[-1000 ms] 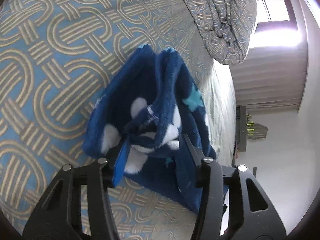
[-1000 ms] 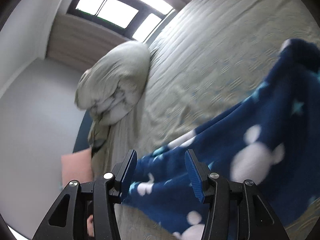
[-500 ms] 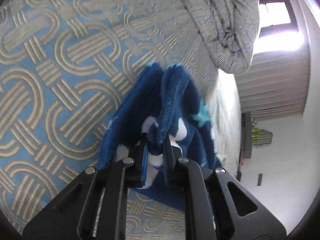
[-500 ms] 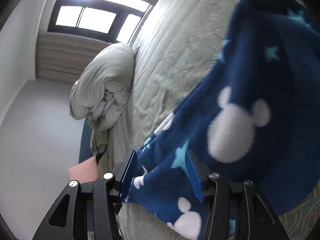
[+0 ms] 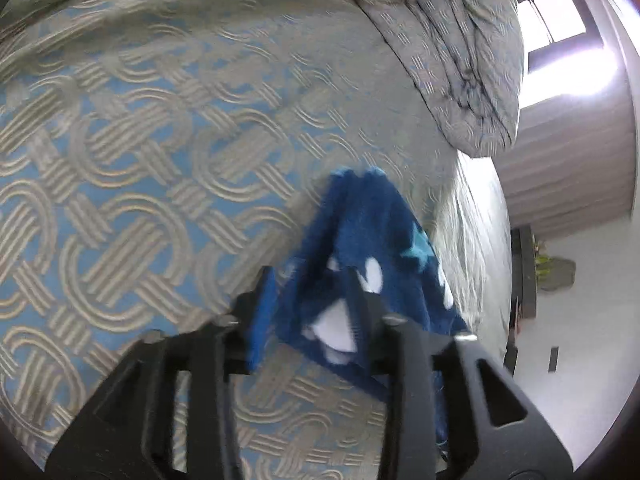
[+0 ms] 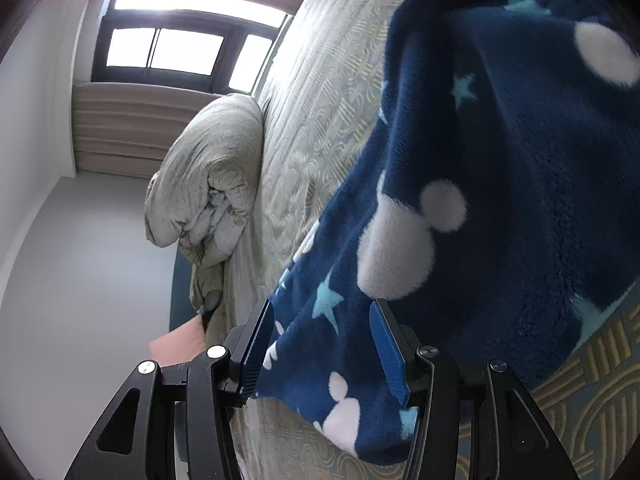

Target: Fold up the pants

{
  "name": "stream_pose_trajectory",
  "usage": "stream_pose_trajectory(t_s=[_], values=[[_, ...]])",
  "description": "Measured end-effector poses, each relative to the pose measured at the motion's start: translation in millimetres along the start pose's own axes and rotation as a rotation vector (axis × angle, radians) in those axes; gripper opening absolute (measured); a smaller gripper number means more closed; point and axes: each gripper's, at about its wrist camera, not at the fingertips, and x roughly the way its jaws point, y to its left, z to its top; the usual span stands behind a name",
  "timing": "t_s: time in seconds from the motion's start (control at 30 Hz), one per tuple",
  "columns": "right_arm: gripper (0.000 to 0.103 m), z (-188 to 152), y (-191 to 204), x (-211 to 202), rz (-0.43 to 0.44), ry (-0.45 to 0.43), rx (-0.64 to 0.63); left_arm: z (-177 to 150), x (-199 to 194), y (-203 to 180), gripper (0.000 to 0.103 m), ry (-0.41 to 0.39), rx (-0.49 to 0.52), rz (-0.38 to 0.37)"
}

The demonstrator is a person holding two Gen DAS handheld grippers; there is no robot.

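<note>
Here, I log 1 pair of navy fleece pants on the patterned bed; left gripper and right gripper fingers both spread, fabric between them.

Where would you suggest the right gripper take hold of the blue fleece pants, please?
At the hanging lower hem of the pants, from below: that edge droops free of the bedspread, already between the right gripper's open fingers, so closing there looks simplest.

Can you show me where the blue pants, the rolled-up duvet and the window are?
blue pants (image 6: 500,184): right wrist view, fleece with white heads.
rolled-up duvet (image 6: 208,176): right wrist view, bundle's middle.
window (image 6: 164,48): right wrist view, bright pane.
</note>
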Motion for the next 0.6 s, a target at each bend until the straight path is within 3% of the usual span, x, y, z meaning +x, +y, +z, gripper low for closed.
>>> stream_pose_trajectory(t_s=[0.2, 0.37, 0.47, 0.53, 0.6], values=[[0.052, -2, -12, 4, -0.004, 0.008, 0.025, -3, 1, 2, 0.041, 0.005, 0.040, -0.052], [0.052, -8, -8, 12, -0.014, 0.026, 0.009, -6, 4, -41, 0.041, 0.009, 0.116, -0.127], [0.052, -11, 11, 18, -0.026, 0.021, -0.061, -12, 9, -76, 0.041, 0.006, 0.165, -0.171], [0.052, -10, 32, 26, -0.052, 0.015, -0.144, -16, 22, -99, 0.041, 0.018, 0.201, -0.154], [0.043, -8, 50, 41, -0.086, 0.024, -0.208, -22, 43, -114, 0.041, 0.040, 0.215, -0.121]])
